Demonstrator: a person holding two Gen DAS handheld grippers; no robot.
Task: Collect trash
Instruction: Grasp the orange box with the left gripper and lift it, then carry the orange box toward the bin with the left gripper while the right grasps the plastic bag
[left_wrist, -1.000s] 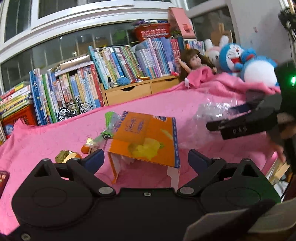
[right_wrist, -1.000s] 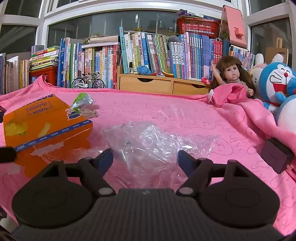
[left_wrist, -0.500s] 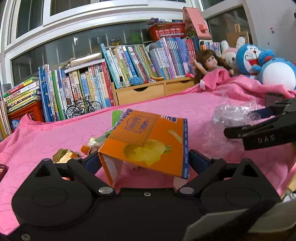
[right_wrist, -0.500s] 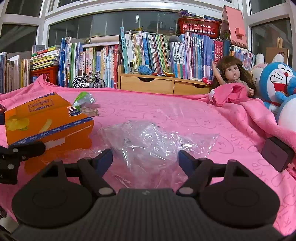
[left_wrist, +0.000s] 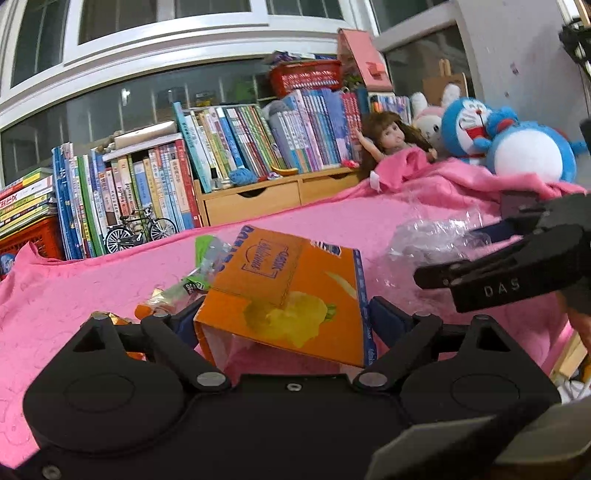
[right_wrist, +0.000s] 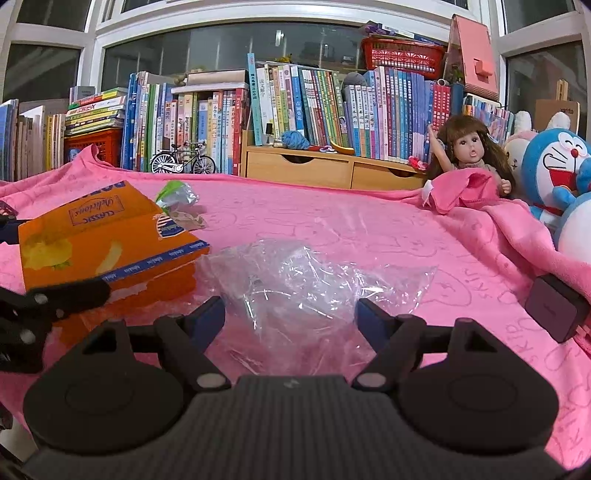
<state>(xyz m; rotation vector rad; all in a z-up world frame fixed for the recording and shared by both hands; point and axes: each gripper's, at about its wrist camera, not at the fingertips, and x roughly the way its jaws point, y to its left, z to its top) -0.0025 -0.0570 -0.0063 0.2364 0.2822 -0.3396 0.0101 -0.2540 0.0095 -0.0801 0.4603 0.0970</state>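
Observation:
An orange cardboard box (left_wrist: 291, 291) lies tilted on the pink cloth (left_wrist: 66, 295), with its open end toward me. My left gripper (left_wrist: 284, 319) is open, its fingers close on either side of the box. In the right wrist view the same box (right_wrist: 103, 236) sits at the left. A crumpled clear plastic bag (right_wrist: 306, 273) lies right of the box, between the fingers of my open right gripper (right_wrist: 291, 317). That bag (left_wrist: 432, 240) also shows in the left wrist view. A green wrapper (left_wrist: 207, 254) and a gold wrapper (left_wrist: 110, 315) lie left of and behind the box.
Rows of books (right_wrist: 295, 103), wooden drawers (right_wrist: 295, 170) and a toy bicycle (right_wrist: 183, 162) line the back. A doll (right_wrist: 469, 155) and blue plush toys (right_wrist: 557, 166) sit at the right. A small black block (right_wrist: 554, 310) rests near the cloth's right edge.
My left gripper has moved forward, so the orange box now sits deep between its fingers. The right gripper has barely moved over the plastic bag.

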